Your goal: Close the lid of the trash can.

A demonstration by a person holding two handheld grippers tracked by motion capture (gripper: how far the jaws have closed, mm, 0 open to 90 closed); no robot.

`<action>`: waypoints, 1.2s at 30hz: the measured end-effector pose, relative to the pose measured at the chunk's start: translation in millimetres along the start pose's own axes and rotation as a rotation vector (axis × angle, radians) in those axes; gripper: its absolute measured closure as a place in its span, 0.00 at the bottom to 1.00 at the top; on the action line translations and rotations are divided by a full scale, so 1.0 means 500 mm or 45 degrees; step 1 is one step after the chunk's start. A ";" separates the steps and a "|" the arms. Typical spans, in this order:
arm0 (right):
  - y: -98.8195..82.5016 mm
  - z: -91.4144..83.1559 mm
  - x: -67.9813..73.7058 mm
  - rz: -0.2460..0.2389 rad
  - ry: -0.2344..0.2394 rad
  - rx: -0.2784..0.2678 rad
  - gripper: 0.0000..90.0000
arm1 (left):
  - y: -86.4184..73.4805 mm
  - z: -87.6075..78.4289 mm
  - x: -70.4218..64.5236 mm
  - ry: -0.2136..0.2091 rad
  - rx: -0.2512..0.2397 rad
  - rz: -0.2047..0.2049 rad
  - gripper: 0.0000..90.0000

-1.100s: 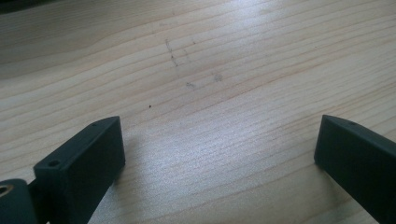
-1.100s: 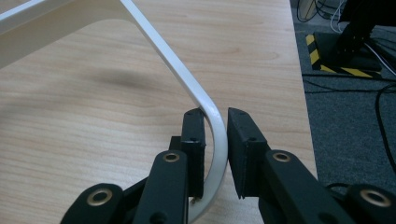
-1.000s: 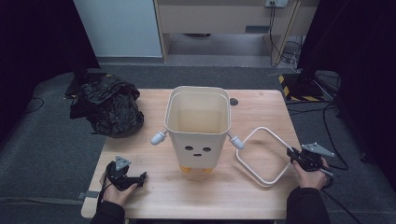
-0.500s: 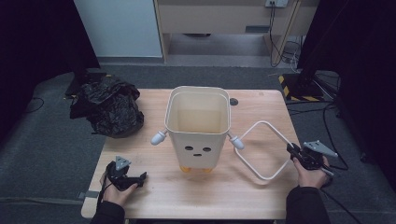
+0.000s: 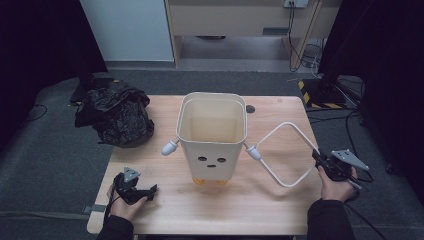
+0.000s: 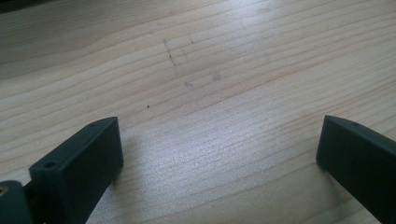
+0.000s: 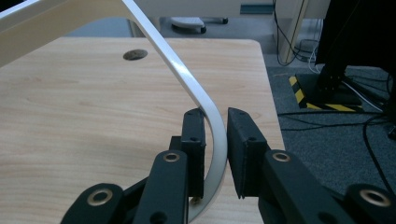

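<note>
A cream bin (image 5: 212, 135) with a small face on its front stands upright in the middle of the wooden table (image 5: 165, 210). Its white loop handle (image 5: 274, 134) swings out to the right, just above the tabletop. My right gripper (image 5: 318, 156) is shut on the handle's far right corner. In the right gripper view the white tube (image 7: 180, 70) curves down between the two pads of that gripper (image 7: 215, 122). My left gripper (image 5: 150, 190) rests at the table's front left, apart from the bin. Its jaws (image 6: 219, 135) stand wide open over bare wood.
A crumpled black bag (image 5: 116, 116) lies at the table's back left corner. A small round hole (image 5: 250, 108) sits in the tabletop behind the bin. Off the right edge are cables and a yellow-and-black striped base (image 5: 320, 95) on the floor.
My right gripper has crept slightly away from the person with the handle corner in it. The left gripper and the bin have not moved.
</note>
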State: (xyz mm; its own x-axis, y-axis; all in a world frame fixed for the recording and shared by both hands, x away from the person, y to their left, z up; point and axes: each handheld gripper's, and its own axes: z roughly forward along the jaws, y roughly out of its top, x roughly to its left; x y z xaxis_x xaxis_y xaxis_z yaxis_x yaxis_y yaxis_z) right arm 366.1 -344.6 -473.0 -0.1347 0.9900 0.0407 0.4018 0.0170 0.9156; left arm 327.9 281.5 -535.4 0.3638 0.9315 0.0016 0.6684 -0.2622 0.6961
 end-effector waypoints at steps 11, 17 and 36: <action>0.023 -0.017 0.002 0.016 -0.037 -0.100 0.86 | 0.000 0.000 0.000 -0.001 0.000 0.000 0.00; 0.039 -0.026 0.007 0.002 -0.045 -0.130 0.86 | 0.000 0.000 0.000 0.000 0.000 0.000 0.00; 0.108 -0.080 0.028 -0.001 -0.005 -0.301 0.86 | 0.000 0.000 0.000 -0.001 0.000 0.000 0.00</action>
State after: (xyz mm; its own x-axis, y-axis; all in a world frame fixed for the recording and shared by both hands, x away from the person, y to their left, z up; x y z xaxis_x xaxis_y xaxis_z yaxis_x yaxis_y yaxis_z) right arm 349.8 -335.5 -406.9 -0.1310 0.9906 0.0386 0.1781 -0.0148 0.9839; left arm 327.9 281.5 -535.5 0.3645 0.9312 0.0014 0.6684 -0.2626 0.6960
